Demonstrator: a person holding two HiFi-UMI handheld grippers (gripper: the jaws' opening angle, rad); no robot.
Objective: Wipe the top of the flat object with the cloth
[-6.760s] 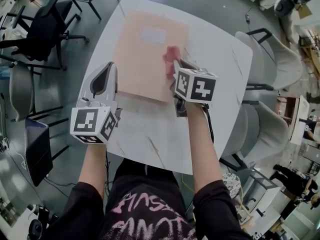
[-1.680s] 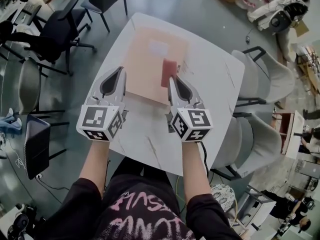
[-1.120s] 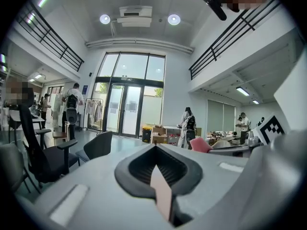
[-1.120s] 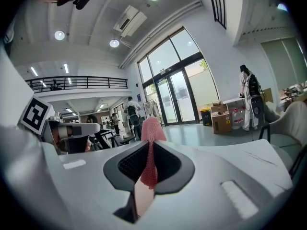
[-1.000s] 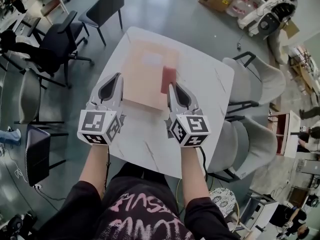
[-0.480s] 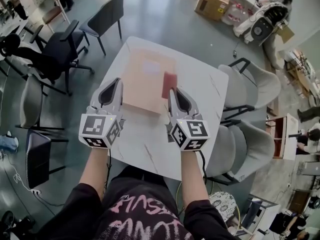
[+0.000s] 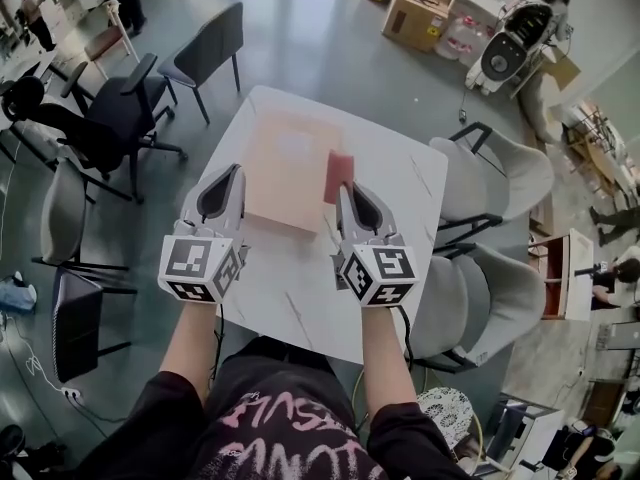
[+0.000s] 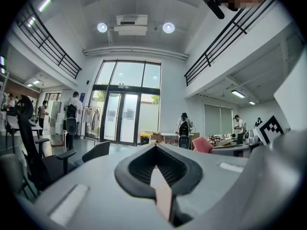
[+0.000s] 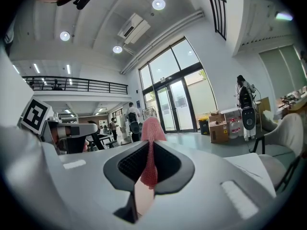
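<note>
Cloth [image 7: 337,176], pink, is clamped in the jaws of the right gripper [image 7: 344,188], over the 3 o'clock edge of the tan flat object [image 7: 288,168] lying on the white table [image 7: 400,183]. At 9 o'clock, the left gripper [image 7: 235,171] is held with jaws together, empty.

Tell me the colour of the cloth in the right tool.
Pinkish red; the cloth shows best in the right gripper view.

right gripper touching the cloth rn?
Touching. The right gripper view shows the right gripper with its jaws clamped on the pink cloth.
</note>
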